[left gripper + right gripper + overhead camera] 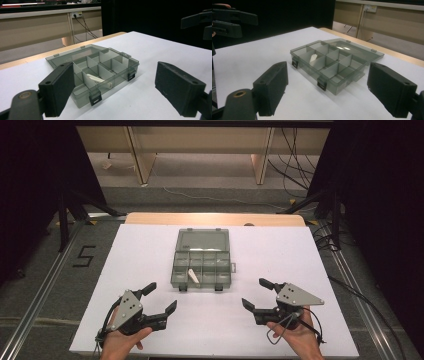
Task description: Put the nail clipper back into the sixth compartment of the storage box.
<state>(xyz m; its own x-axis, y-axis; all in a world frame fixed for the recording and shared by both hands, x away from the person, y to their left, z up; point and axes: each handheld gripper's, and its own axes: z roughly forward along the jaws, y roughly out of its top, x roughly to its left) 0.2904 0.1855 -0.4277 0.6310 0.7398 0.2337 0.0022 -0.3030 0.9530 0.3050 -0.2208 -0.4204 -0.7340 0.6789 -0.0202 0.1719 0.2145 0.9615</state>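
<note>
So the grey compartment box [202, 260] sits mid-bench [150, 250] with its lid flipped open, a small white piece [193, 276] in a front compartment. Left tool [159, 302] and right tool [256, 294] are both spread wide, holding nothing, hovering near the front edge either side of it.

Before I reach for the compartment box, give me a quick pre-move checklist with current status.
1. Box lid open: ok, the compartment box has its lid laid flat behind.
2. Left claw open and empty: ok.
3. Right claw open and empty: ok.
4. Path to box clear: ok, bare white table between.
5. Contents located: ok, white piece in a front compartment.
6. What the piece is: cannot tell.
</note>
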